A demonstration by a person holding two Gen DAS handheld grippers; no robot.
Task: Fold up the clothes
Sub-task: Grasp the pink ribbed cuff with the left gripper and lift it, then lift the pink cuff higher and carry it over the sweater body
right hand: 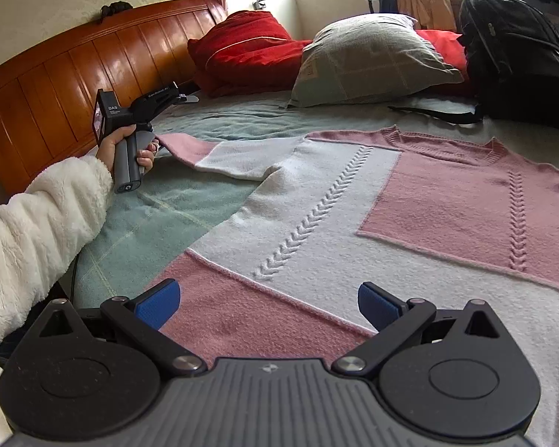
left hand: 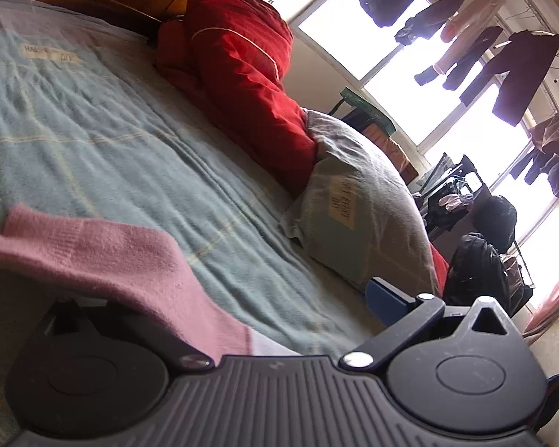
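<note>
Right gripper (right hand: 266,307): jaws spread wide, blue pads (right hand: 156,303) parted over the pink hem band of the sweater (right hand: 316,216), holding nothing. Left gripper (left hand: 242,298): one blue pad (left hand: 387,296) visible on the right side, the other hidden beneath the pink sleeve cuff (left hand: 104,246) draped across that side of the tool; a wide gap implied by the finger linkages, but an actual grip on the cuff impossible to confirm. From the right wrist view, left gripper (right hand: 184,97) seen held in a hand (right hand: 125,145) with a fluffy white sleeve (right hand: 37,223) behind it, the tool hovering at the far end of the outstretched sweater sleeve (right hand: 212,152), near the wooden headboard (right hand: 74,70). Pink-and-white cable-knit sweater lying flat and face up on the pale green blanket (right hand: 156,208), body smoothed out, neckline toward the grey pillow (right hand: 369,63) and red pillow (right hand: 249,48), black backpack (right hand: 514,52) beyond its far shoulder. No fold in the body as yet, left sleeve fully extended sideways. Judged from this: spreading stage done, folding barely begun or not begun at all. Left to do, most likely: sleeves brought in across the chest, sides turned in, hem carried up toward the collar.
</note>
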